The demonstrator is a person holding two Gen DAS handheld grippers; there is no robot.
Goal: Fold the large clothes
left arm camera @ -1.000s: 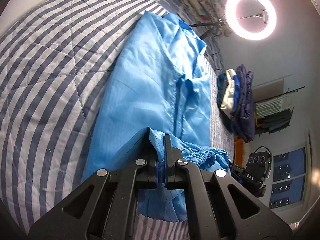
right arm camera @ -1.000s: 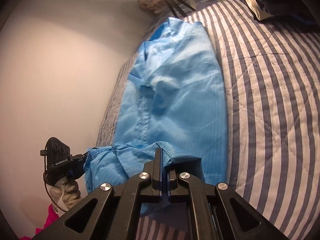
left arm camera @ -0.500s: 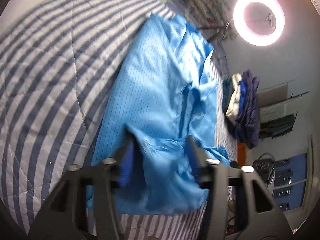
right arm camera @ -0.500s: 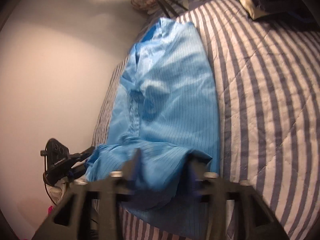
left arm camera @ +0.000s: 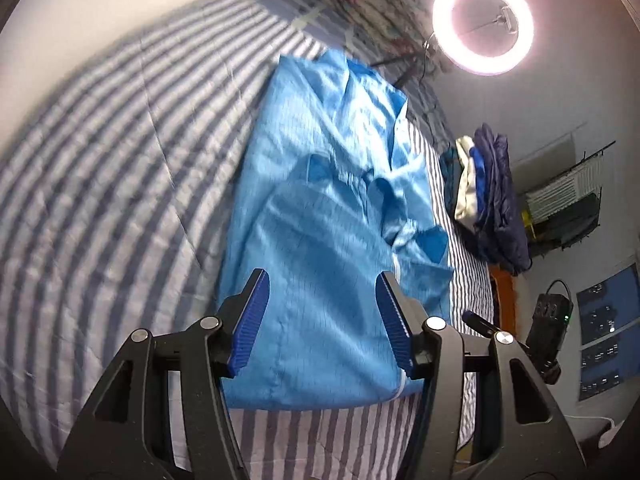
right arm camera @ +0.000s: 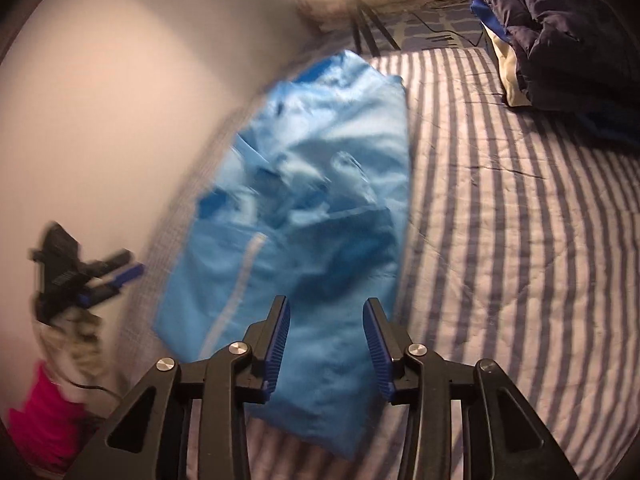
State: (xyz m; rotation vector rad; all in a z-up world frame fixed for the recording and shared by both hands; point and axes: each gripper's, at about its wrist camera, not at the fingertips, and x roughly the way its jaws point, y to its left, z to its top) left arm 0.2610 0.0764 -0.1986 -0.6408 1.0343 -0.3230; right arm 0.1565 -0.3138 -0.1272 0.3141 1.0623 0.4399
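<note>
The striped quilt [left arm camera: 100, 184] covers the whole bed, and the blue garment [left arm camera: 320, 240] lies along it, near the wall side. Its lower end is folded up over the middle, so a doubled layer lies closest to the cameras. A pile of dark clothes [left arm camera: 492, 200] sits well apart at the far edge of the bed, under the ring light [left arm camera: 483, 22].

The left gripper [left arm camera: 320, 320] hangs above the folded end with its jaws apart and nothing pinched between them. The right gripper [right arm camera: 326, 342] is also above the cloth; its jaws have just been closing a little, yet they stand apart and hold nothing, the cloth only lying below them.

The fold looks loose: near the middle the fabric is bunched and wrinkled. The thin, shiny cloth could probably slide back or open if a finger catches it. If the next fold is made over these wrinkles, the result may become crooked.
</note>
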